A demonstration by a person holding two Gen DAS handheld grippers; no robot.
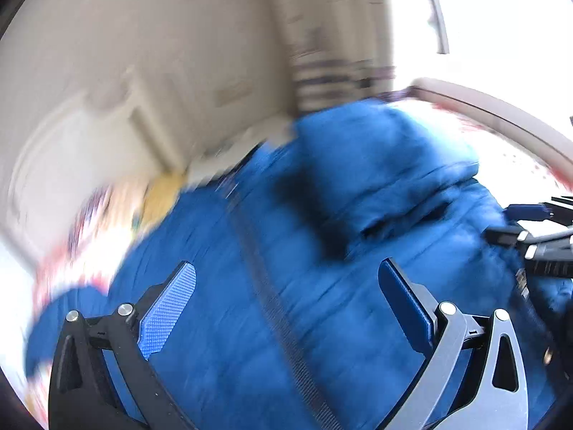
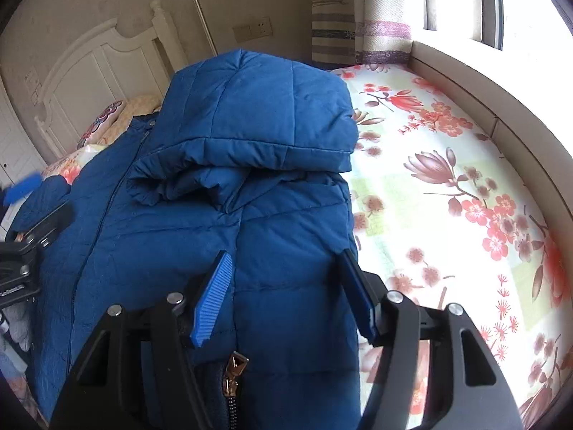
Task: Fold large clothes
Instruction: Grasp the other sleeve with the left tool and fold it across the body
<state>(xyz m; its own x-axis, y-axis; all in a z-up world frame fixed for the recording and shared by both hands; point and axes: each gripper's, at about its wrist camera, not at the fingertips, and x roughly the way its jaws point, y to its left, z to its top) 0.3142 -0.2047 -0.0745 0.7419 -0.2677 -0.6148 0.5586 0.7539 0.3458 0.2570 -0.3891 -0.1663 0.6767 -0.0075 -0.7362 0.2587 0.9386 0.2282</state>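
Plainly, the padded blue hooded down jacket (image 2: 200,215) lies across the bed with the floral sheet (image 2: 447,186), its hood folded down toward twelve o'clock. The right gripper (image 2: 284,288) hovers over the hem with fingers spread wide, holding nothing; the left gripper (image 1: 286,299), in a blurred view, is equally wide open and empty above the zipper line (image 1: 265,286). Slippery, puffy quilting could spring back or slide out of a shallow pinch, and the metal zipper pull (image 2: 234,369) at six o'clock might snag a finger.
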